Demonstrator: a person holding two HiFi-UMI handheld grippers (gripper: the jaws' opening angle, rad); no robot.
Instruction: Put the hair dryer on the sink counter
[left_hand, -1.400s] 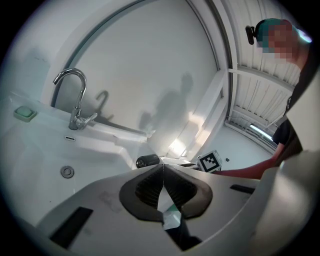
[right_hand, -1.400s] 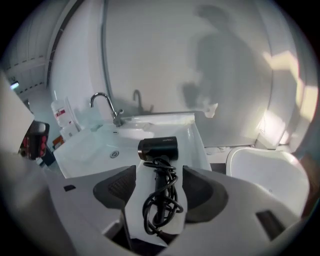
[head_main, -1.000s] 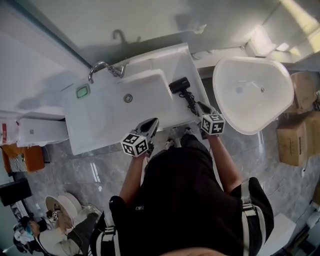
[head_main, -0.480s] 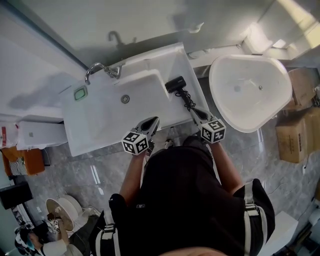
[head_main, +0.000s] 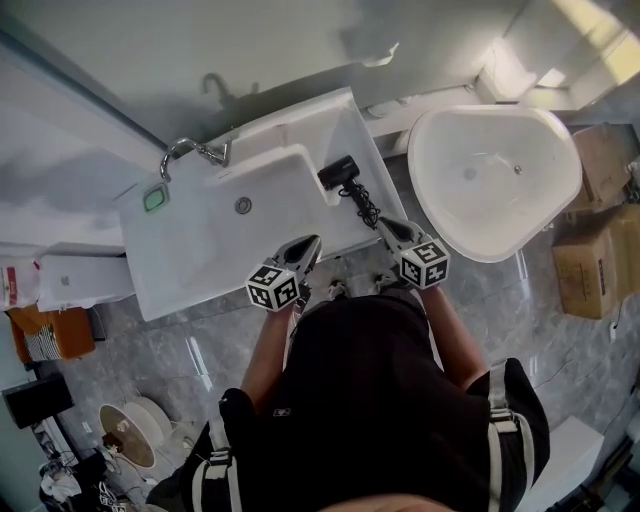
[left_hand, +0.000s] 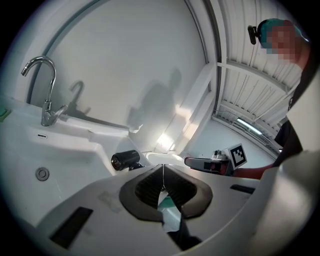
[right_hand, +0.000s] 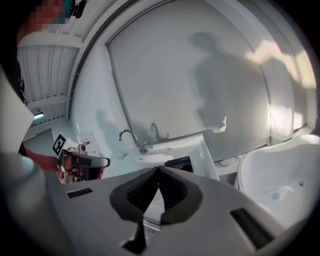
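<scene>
**Dryer on the desk, both jaws clenched**

My left gripper (head_main: 311, 241) and right gripper (head_main: 384, 224) hover at the near edge of the white desk (head_main: 343, 125). The left one is in front of the basin (head_main: 215, 235), and the right one is at the desk's right corner. Both pairs of jaws are clenched, pads pressed together and gripping nothing.

The black dryer (head_main: 338, 172) lies on the desk just ahead of my right jaws, and ahead and to the right of my left jaws. It rests on the flat strip right of the basin. Its coiled cord (head_main: 362, 205) runs back toward my right jaws and ends just beside their tips. I can't tell whether it touches them.

The tap (head_main: 188, 150) stands beyond my left jaws, well off to the left. A tub (head_main: 495, 180) sits to the right of my right jaws.
</scene>
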